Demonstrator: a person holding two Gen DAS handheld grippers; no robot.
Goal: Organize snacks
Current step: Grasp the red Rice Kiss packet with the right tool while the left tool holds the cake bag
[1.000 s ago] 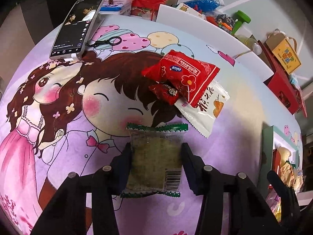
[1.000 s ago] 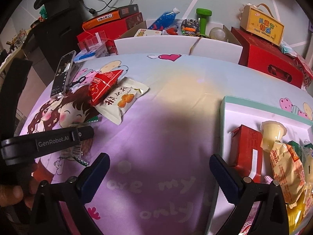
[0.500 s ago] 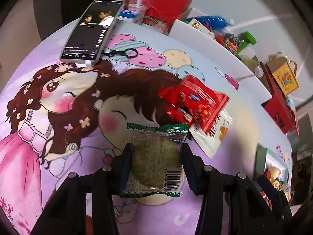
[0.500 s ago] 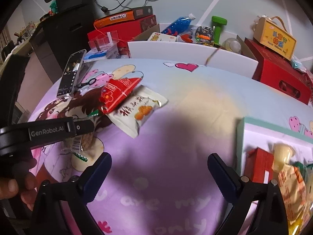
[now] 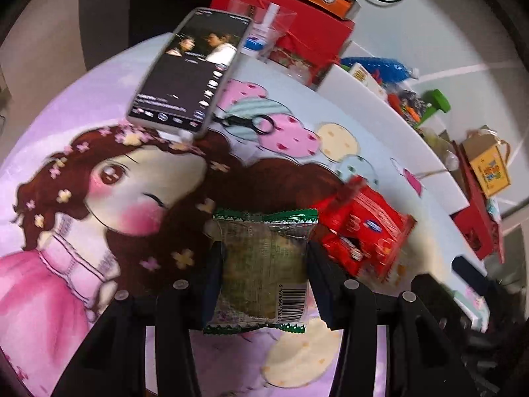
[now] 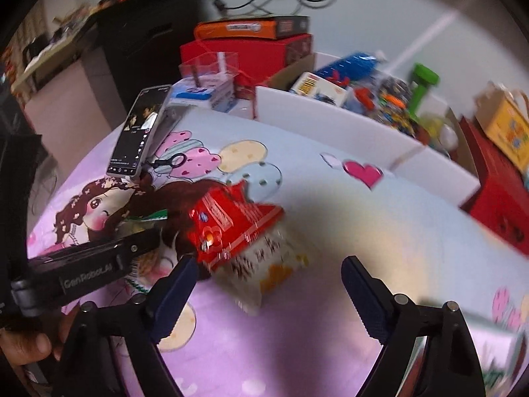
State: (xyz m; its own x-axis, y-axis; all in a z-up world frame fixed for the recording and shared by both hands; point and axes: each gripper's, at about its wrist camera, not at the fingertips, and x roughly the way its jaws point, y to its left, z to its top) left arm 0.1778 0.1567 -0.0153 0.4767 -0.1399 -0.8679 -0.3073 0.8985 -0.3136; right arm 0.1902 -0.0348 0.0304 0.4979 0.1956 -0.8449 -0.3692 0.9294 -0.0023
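My left gripper [image 5: 263, 276] is shut on a clear snack packet with green zigzag ends [image 5: 261, 264], held above the cartoon tablecloth. Just right of it lies a red snack bag [image 5: 363, 231]. In the right wrist view the same red snack bag [image 6: 231, 225] rests on top of a white snack packet with orange print [image 6: 267, 271]. My right gripper [image 6: 269, 284] hovers over the near edge of that white packet, its jaws closing, the pads still apart from it. The left gripper's body [image 6: 86, 268] shows at the left, held by a hand.
A phone [image 5: 191, 69] lies at the far left of the cloth beside a small black clip ring [image 5: 258, 124]. Red boxes [image 6: 251, 53] and a white bin of toys [image 6: 347, 112] stand along the far edge. The corner of the white tray [image 5: 476, 311] shows at the right.
Both grippers have swung left across the cloth, away from the tray and toward the red and white packets. The right jaws have narrowed. The left keeps its grip on the green-edged packet.
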